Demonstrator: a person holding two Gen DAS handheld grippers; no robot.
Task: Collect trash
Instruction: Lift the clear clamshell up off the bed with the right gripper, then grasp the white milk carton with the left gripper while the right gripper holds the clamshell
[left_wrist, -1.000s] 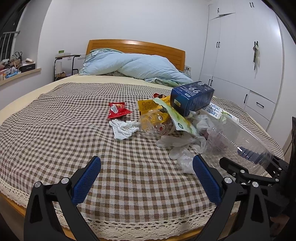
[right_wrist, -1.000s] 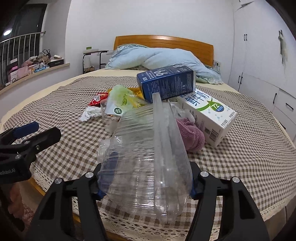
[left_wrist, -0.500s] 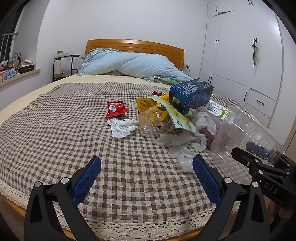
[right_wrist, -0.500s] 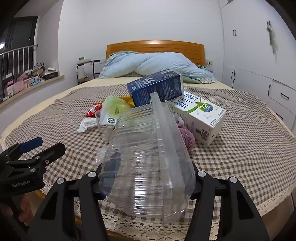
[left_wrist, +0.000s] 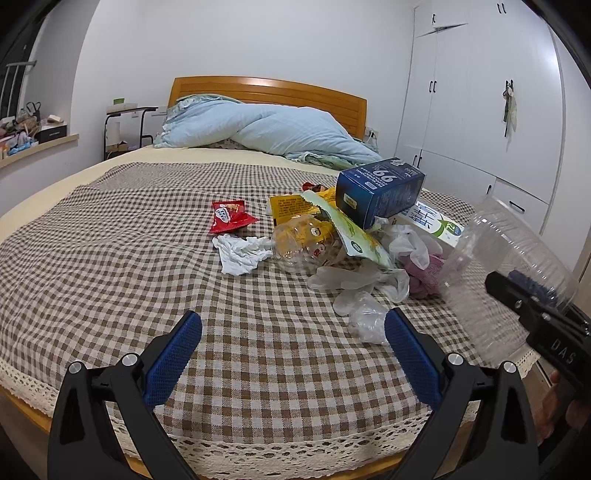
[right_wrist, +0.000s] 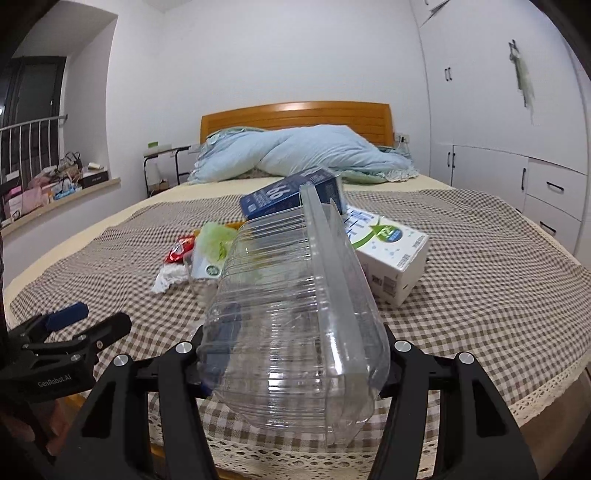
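Bed (left_wrist: 110, 258), checked brown-and-white cover with lace edge; wooden headboard and pale blue quilt (left_wrist: 273, 129) at the far end.

Right gripper (right_wrist: 295, 369): jaws pinching a clear ribbed plastic box (right_wrist: 295, 325), one on each side wall; box lifted off the cover near the bed's front edge.

Left gripper (left_wrist: 291, 350): jaws spread wide, nothing between them, above bare cover near the front edge.

Trash pile, mid-bed towards the right:
- blue carton (left_wrist: 380, 192), tilted on top of the heap
- white milk carton (right_wrist: 388, 258), on its side, just beside the blue one
- red wrapper (left_wrist: 231, 216), apart on the left
- crumpled tissue (left_wrist: 240, 253), just in front of the red wrapper
- yellow packet (left_wrist: 291, 206)
- green-and-white wrapper (left_wrist: 354, 236)
- clear thin bags (left_wrist: 365, 295), nearest the left gripper
- pink cloth (left_wrist: 424, 273)

White wardrobe (left_wrist: 480, 110) along the right wall.
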